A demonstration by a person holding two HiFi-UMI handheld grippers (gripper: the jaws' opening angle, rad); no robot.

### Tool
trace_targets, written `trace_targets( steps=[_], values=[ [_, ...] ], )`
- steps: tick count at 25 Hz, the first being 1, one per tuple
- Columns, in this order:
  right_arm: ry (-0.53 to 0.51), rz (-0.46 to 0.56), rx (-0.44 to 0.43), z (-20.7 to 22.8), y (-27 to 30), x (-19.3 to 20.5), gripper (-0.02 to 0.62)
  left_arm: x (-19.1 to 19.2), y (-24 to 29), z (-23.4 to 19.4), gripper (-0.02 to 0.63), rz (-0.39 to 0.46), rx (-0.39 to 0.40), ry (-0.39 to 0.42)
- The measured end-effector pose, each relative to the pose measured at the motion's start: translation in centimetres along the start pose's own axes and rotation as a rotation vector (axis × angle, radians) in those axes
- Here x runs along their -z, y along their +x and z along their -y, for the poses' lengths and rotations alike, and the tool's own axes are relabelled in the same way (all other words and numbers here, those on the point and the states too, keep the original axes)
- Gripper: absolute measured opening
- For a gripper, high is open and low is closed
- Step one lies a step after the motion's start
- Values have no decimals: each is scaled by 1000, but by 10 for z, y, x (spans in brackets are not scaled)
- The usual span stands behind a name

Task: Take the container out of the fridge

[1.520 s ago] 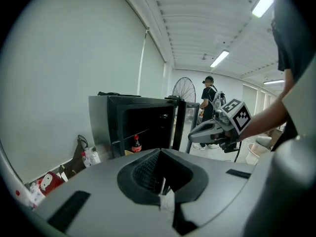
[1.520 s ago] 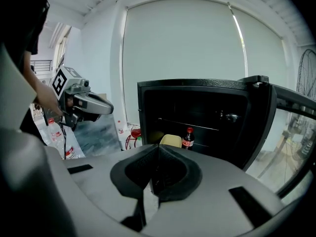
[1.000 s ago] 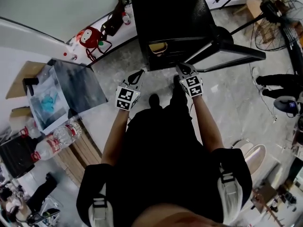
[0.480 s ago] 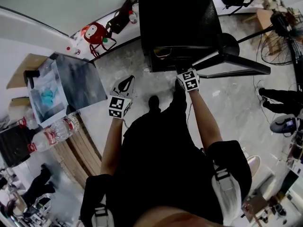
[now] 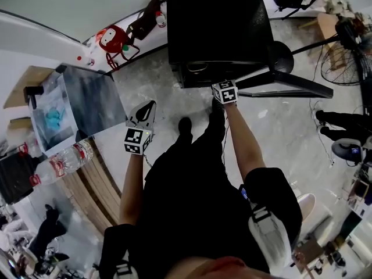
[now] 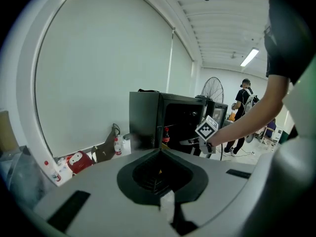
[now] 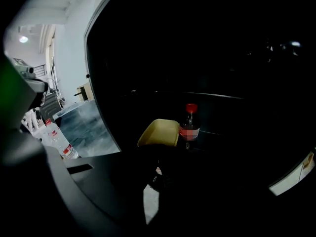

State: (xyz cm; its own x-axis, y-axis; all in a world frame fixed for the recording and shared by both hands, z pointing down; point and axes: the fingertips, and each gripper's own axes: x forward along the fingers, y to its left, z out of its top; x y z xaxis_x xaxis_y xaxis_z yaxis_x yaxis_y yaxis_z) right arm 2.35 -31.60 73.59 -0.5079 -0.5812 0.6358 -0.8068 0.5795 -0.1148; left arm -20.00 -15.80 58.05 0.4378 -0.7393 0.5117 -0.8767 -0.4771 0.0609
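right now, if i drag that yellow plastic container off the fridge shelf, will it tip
Probably light and unlikely to tip: the yellow plastic container looks shallow and wide. It could knock the red-capped bottle close beside it.

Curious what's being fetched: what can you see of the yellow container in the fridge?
The yellow container is a shallow tray with rounded corners, plastic by its look, its plain inside showing. It sits on a shelf in the dark open fridge, with a red-capped bottle close at its right. The right tool points at its near edge; whether they touch is too dark to tell.
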Motion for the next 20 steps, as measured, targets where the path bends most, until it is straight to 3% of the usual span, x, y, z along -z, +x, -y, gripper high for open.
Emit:
trace_targets(
  steps=[6,20],
  values=[
    [60,8,-17,5,16,5,-2,6,1,-2,17,-16,-14,3],
    [155,-41,37,32,60,29,31,30,8,13,18,-79,22,-8]
  ],
)
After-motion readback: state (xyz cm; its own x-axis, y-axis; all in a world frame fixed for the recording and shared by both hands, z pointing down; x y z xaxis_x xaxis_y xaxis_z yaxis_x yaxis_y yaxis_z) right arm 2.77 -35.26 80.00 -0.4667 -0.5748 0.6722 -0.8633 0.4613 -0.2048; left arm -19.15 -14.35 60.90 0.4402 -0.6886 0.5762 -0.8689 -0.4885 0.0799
